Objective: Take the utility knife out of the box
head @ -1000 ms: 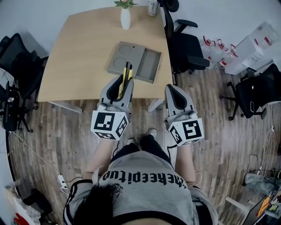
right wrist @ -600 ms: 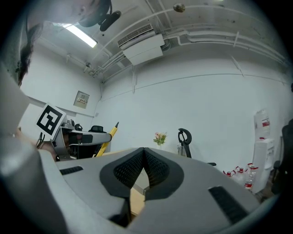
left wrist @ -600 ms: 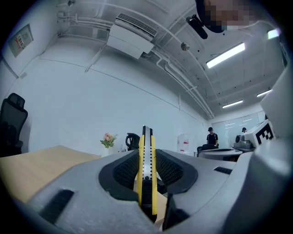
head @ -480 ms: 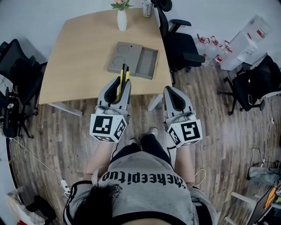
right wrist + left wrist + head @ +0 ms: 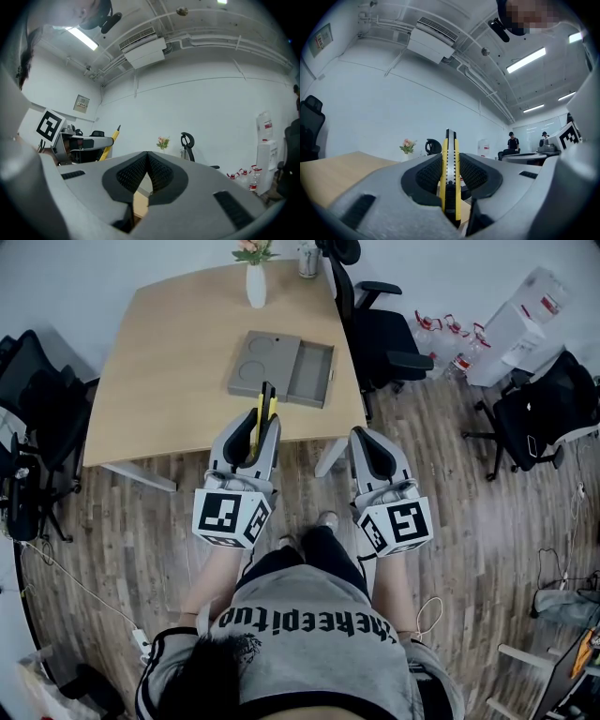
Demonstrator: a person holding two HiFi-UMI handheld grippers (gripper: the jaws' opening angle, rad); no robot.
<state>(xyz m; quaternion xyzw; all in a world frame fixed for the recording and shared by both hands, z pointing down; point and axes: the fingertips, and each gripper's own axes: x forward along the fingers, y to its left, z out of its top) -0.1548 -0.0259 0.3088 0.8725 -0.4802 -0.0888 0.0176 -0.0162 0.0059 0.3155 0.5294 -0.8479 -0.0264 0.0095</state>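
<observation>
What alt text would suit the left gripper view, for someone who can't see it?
The left gripper clamps a yellow utility knife between its grey jaws. Beyond it are a wooden table, a vase of flowers and a white wall.

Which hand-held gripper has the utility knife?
The left hand-held gripper: the yellow knife is clamped between its jaws; the right hand-held gripper is shut, empty.

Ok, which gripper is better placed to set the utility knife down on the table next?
Left. The left gripper already clamps the utility knife between its fingers and points toward the table. The right gripper is shut and empty.
</observation>
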